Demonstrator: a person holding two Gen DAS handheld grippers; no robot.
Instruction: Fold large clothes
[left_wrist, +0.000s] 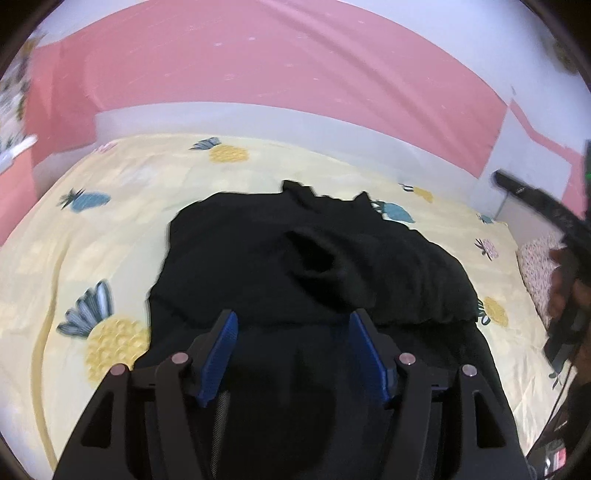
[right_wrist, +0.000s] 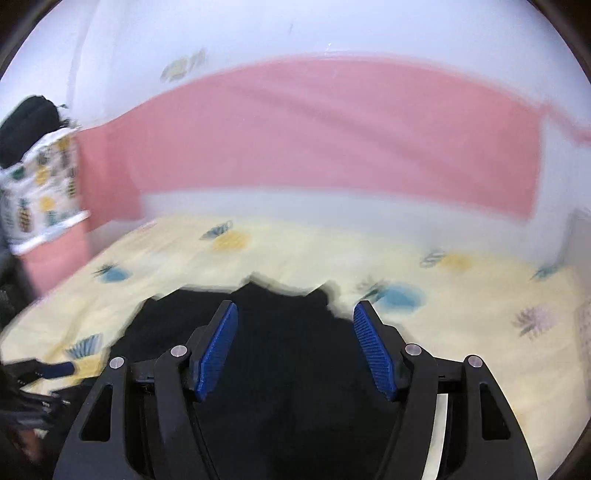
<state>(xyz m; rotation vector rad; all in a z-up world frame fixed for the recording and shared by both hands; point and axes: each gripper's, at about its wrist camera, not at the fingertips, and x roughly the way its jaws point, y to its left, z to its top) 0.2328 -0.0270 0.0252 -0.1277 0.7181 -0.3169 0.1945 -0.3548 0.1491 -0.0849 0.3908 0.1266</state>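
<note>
A large black garment (left_wrist: 314, 258) lies rumpled on a bed with a pale yellow pineapple-print sheet (left_wrist: 122, 206). My left gripper (left_wrist: 293, 321) is open, its blue pads apart, just above the garment's near part and holding nothing. My right gripper (right_wrist: 293, 312) is open too, above the same garment (right_wrist: 280, 332), with nothing between its pads. The right gripper and the hand holding it also show at the right edge of the left wrist view (left_wrist: 561, 229). The right wrist view is blurred by motion.
A pink and white wall (left_wrist: 277, 66) runs behind the bed. A pineapple-print pillow or cloth (right_wrist: 40, 177) with a dark object on top sits at the left. A small floral-print item (left_wrist: 535, 269) lies at the bed's right edge.
</note>
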